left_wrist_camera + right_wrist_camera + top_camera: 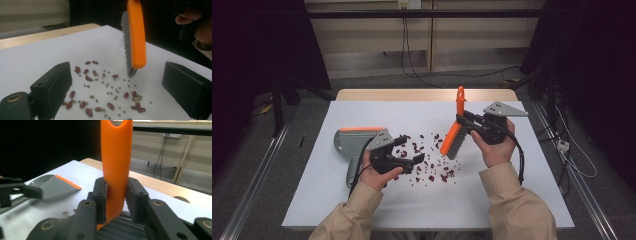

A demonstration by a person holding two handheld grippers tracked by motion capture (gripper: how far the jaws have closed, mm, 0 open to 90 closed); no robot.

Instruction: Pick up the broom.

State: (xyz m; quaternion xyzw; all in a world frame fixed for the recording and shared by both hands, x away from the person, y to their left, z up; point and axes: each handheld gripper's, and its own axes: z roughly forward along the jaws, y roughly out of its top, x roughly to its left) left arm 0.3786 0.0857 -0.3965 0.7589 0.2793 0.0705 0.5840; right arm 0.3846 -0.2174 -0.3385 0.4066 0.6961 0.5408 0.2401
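My right gripper (464, 120) is shut on the orange handle of a brush (454, 131), with both jaws pressed flat against the handle (115, 170). The brush (134, 37) hangs tilted, its grey bristles just above the scattered red beans (428, 155) and small green beans (107, 86). My left gripper (409, 150) stands open over the left side of the spill, nothing between its jaws. Behind and left of it a grey dustpan (357, 141) with an orange edge lies flat on the white table (377, 200); the same dustpan (53, 187) also appears in the right gripper view.
The beans lie strewn across the middle of the white sheet. A wooden table edge (422, 95) runs along the far side. Cables (412, 60) hang beyond it on the floor.
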